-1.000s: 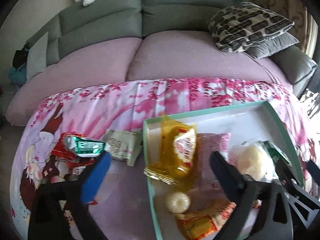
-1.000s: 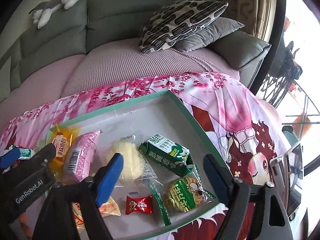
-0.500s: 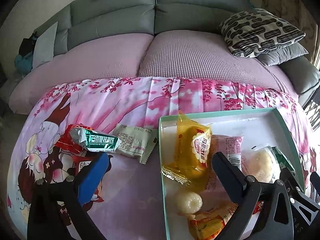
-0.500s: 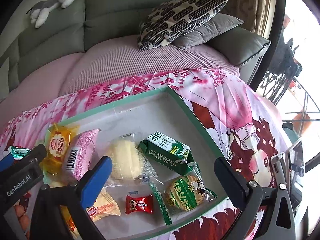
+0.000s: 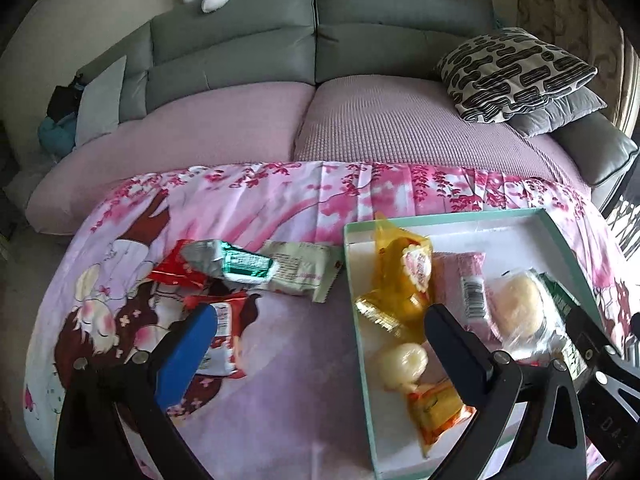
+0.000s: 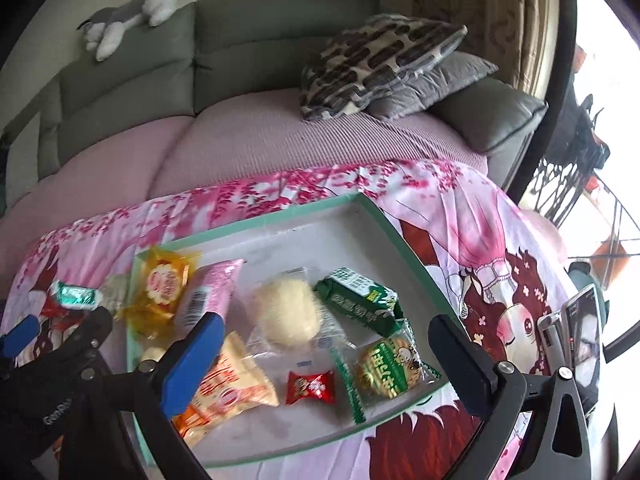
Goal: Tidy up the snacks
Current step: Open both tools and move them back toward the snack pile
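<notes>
Most snacks already lie in the shallow green-rimmed tray (image 6: 384, 216), crinkly film packets and soft round buns; a small heap of foil wrappers (image 5: 240, 268) remains on the cloth left of it. Left gripper (image 5: 320, 332) and right gripper (image 6: 324, 340) hover spread, empty.

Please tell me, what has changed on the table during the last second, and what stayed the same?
The left gripper swung left, away from the tray, toward the loose packets such as the green packet. The right gripper opened a little wider above the tray. Both are open and empty; nothing was grasped or released. All snacks stayed in place.
</notes>
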A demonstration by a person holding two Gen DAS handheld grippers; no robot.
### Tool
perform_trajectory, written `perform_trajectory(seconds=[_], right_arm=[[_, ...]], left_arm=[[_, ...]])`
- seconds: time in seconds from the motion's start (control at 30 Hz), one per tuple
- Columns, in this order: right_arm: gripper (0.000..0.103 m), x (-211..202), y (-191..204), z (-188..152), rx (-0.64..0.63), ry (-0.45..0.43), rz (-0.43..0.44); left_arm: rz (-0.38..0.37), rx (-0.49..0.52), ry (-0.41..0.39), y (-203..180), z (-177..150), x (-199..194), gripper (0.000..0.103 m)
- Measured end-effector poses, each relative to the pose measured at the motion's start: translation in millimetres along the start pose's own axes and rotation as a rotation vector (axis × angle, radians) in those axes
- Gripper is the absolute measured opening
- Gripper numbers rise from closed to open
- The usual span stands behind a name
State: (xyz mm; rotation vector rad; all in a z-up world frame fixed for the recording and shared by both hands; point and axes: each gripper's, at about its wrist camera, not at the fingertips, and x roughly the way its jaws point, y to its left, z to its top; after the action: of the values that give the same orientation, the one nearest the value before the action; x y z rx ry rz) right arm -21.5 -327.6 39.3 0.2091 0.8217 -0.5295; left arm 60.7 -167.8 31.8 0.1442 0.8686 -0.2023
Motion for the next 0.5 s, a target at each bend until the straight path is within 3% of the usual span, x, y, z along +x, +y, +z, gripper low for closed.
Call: perform_trajectory(seconds=[0.33, 0.5], right_arm=[[0.103, -26.2, 21.4, -30.0, -0.064, -0.007, 0.012], [0.103, -35.5, 31.6, -35.1, -0.053, -0.021, 0.087]], left_arm=[[0.037, -0.095, -0.026, 47.8, -26.3, -23.2, 0.103], [0.074, -0.143, -0.088, 79.3, -25.1, -44.5, 0.103]])
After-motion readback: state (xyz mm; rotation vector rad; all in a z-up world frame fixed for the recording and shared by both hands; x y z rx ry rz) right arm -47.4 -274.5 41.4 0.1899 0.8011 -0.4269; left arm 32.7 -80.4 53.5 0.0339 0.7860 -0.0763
